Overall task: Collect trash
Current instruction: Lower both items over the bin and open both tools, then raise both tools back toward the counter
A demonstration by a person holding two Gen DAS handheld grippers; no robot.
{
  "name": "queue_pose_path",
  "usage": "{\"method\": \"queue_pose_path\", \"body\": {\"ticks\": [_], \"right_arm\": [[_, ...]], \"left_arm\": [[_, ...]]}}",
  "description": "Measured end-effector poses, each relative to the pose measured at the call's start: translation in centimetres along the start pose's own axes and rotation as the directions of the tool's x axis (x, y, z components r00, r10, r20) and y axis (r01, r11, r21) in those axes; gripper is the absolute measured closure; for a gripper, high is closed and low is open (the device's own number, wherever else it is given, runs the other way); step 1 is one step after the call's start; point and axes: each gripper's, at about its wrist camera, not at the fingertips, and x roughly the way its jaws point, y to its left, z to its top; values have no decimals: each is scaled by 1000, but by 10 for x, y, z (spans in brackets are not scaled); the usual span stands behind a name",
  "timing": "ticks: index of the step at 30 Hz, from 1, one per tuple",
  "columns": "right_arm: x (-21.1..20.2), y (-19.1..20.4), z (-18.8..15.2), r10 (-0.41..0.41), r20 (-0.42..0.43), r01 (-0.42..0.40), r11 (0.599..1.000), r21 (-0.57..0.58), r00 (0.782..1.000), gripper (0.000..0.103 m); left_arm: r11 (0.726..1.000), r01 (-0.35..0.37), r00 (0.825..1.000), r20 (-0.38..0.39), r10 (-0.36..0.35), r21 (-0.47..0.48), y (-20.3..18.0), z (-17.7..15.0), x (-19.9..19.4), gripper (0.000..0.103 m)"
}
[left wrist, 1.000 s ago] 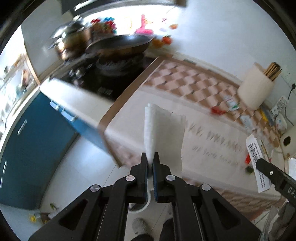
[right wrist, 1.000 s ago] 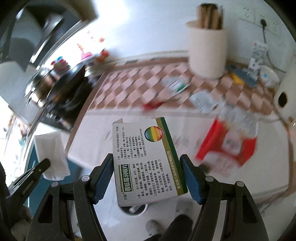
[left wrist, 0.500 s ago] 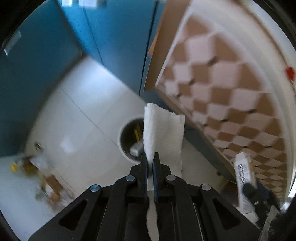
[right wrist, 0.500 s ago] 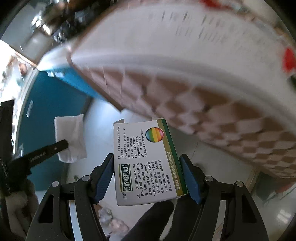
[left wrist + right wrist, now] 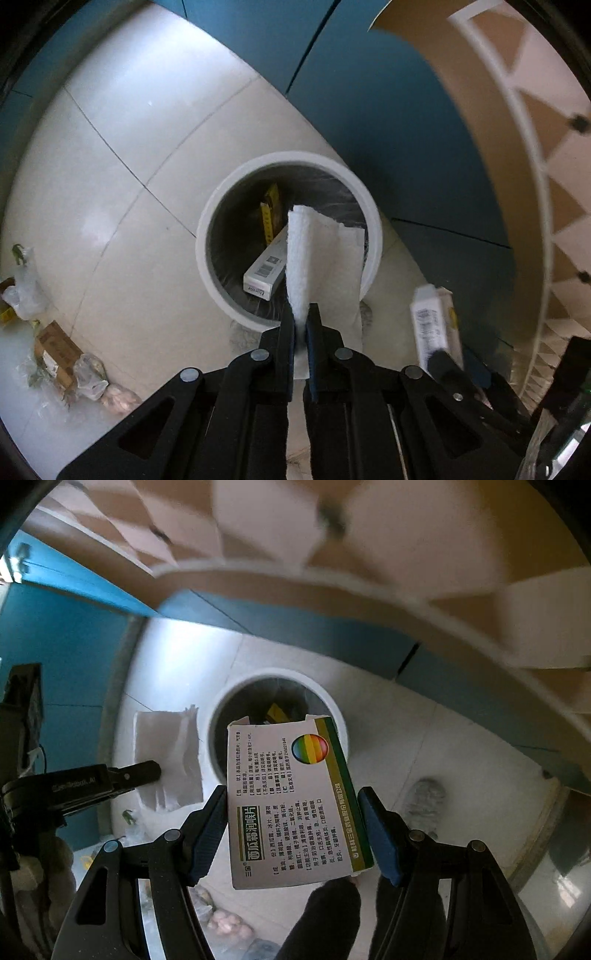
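My left gripper [image 5: 300, 316] is shut on a white paper towel [image 5: 325, 269] and holds it over the near rim of a round white trash bin [image 5: 210, 258] on the floor. Inside the bin lie a grey box [image 5: 264, 271] and a yellow pack [image 5: 269, 216]. My right gripper [image 5: 293, 825] is shut on a white medicine box [image 5: 291, 805] with a rainbow dot and a green edge, held above the same bin [image 5: 334, 709]. The towel [image 5: 168, 753] and the left gripper [image 5: 147, 771] show at the left of the right wrist view. The medicine box [image 5: 434, 321] shows at the right of the left wrist view.
Blue cabinet fronts [image 5: 369, 92] stand behind the bin, under a checkered counter cloth [image 5: 546, 147]. Loose bags and a cardboard box [image 5: 55, 350] lie on the white tiled floor at the left. The person's slipper [image 5: 423, 805] is on the floor right of the bin.
Both grippers have swung down from the counter to the floor and closed in over the bin. Each keeps its hold, the left on the towel and the right on the box.
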Motion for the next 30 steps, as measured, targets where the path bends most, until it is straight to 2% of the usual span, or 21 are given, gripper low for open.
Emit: {"method": "queue_pose_path", "body": {"ticks": [2, 4, 6, 7, 9, 10, 11, 12, 13, 16, 21, 25, 30], "right_arm": [[28, 0, 3, -3, -24, 3, 1000, -12, 1000, 31], [49, 0, 5, 1, -49, -2, 1000, -22, 999, 31], [65, 2, 10, 5, -68, -8, 999, -38, 998, 31], [71, 4, 10, 7, -83, -11, 999, -45, 997, 30], [81, 5, 11, 15, -104, -21, 999, -49, 994, 30], [83, 7, 12, 14, -111, -20, 998, -56, 994, 27], [84, 8, 11, 3, -114, -11, 998, -63, 993, 21], [84, 8, 12, 1, -113, -8, 998, -65, 994, 7], [83, 11, 13, -1, -109, -6, 998, -69, 994, 1], [70, 16, 11, -37, -87, 28, 995, -93, 996, 1], [39, 24, 8, -89, -61, 81, 990, -118, 994, 0], [7, 31, 2, -112, -40, 106, 984, -140, 993, 0], [-58, 46, -10, -125, -13, 121, 981, -154, 992, 0]], "left_arm": [[1000, -9, 1000, -13, 10, 4, 4, 0, 10, 94], [999, -33, 999, -5, 34, 18, 7, 1, 13, 75], [999, -41, 999, 17, 41, 3, 11, 0, 11, 10], [999, -44, 999, 31, 44, -4, 13, -3, 9, 4], [997, -70, 996, 46, 71, -16, 24, -6, 2, 3], [996, -84, 995, 52, 85, -20, 24, -10, -2, 3], [994, -103, 992, 64, 105, -27, 27, -13, -7, 3], [992, -120, 990, 75, 122, -31, 27, -16, -12, 3], [989, -144, 985, 91, 147, -30, 28, -20, -18, 3], [977, -213, 965, 152, 214, -26, 25, -31, -40, 3], [958, -288, 934, 222, 281, -3, 20, -53, -74, 3], [954, -300, 927, 240, 288, 13, 11, -77, -103, 3], [953, -303, 920, 267, 288, 18, 0, -105, -152, 3]]}}
